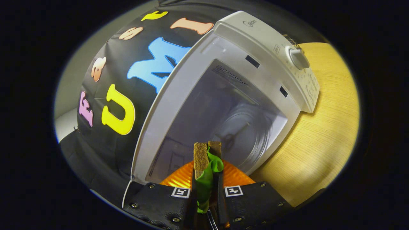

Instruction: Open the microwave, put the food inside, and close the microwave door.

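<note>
The white microwave [255,41] stands open on a wooden table, seen tilted. Its cavity [217,108] is bare, with the glass turntable [246,134] on the floor of it. My gripper [206,183] is shut on the food, a sandwich [204,159] of two brown bread slices with green lettuce that hangs down between the fingers. An orange ridged plate [238,177] sits right behind the fingers, under the sandwich. The food is just in front of the cavity's mouth, level with its front frame.
The microwave's control panel with a round knob [298,58] lies to the right of the cavity. Pale wooden tabletop [322,134] spreads beyond that side. The booth's black cloth wall [105,150] is behind and left of the microwave.
</note>
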The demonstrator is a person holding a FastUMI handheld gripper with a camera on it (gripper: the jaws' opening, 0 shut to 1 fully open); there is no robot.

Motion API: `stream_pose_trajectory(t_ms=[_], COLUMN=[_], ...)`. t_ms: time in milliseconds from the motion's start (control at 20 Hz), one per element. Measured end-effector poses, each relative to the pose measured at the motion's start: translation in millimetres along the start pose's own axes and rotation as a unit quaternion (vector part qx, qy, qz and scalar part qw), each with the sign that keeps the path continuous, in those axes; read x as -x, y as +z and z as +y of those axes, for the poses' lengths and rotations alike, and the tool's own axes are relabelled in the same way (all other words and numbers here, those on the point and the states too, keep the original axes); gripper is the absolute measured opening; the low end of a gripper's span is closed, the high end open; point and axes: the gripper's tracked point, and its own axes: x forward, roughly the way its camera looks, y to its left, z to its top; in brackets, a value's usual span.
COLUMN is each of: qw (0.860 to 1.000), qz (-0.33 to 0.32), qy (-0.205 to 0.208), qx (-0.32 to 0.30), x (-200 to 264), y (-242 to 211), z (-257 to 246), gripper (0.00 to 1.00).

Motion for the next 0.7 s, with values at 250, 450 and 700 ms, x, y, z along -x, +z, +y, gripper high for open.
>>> stream_pose_trajectory(t_ms=[250,450,700], qw=[0.999,0.998,0.997], qz=[-0.035,-0.040,-0.037], qy=[-0.007,-0.011,-0.029], qx=[-0.018,-0.044,-0.056], x=[-27.9,-46.3,-57.3], y=[8.3,10.9,12.8], z=[-9.1,-19.1,-32.7], gripper=[0.25,0.25,0.30])
